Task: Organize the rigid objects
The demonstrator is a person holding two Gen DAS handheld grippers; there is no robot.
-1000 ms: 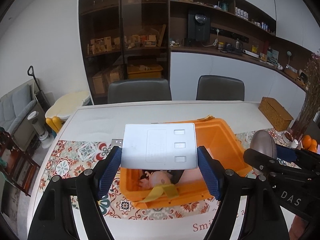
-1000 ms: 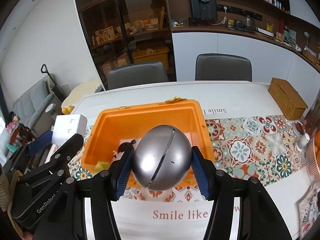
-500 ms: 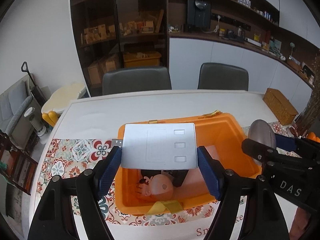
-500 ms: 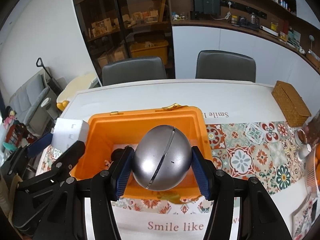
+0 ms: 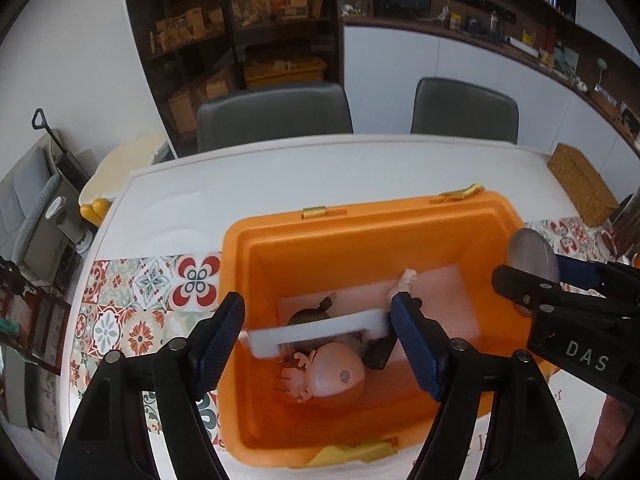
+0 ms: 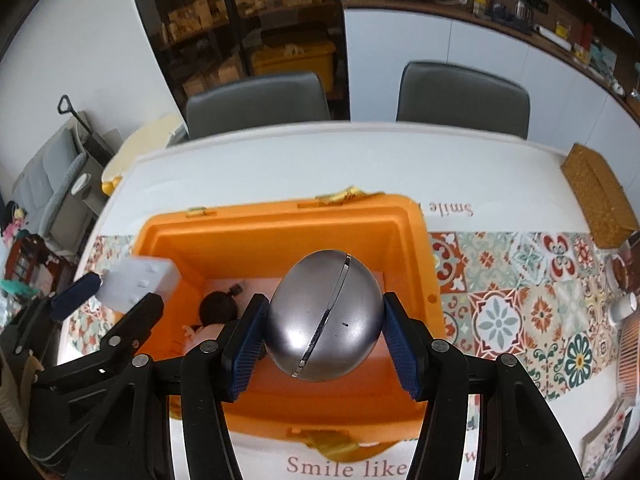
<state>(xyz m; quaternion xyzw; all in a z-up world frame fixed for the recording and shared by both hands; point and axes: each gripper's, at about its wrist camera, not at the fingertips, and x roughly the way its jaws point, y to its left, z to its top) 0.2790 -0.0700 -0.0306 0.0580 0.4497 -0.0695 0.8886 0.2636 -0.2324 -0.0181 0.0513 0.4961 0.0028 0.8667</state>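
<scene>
An orange bin [image 5: 360, 216] stands open on the table, and a doll [image 5: 332, 372] lies inside with a dark-haired figure [image 6: 218, 308]. My left gripper [image 5: 316, 308] hangs over the bin's left half, shut on a white flat box [image 5: 316, 330]. The box is tipped so only its thin edge shows between the pads. The right wrist view shows that box [image 6: 140, 280] at the bin's left wall. My right gripper [image 6: 325, 308] is shut on a silver egg-shaped object [image 6: 320, 320] with a seam, above the bin's right half. The same silver object [image 5: 528, 256] shows in the left wrist view.
The bin sits on a patterned tile runner [image 6: 500, 280] across a white table [image 5: 280, 172]. A wicker box [image 6: 596, 196] stands at the far right, with cups [image 6: 622, 308] near the right edge. Two grey chairs [image 5: 276, 116] [image 5: 464, 112] are behind the table.
Both grippers moved forward and down over the bin. The white box tipped between the left pads from face-on to edge-on. The silver object stayed gripped.
</scene>
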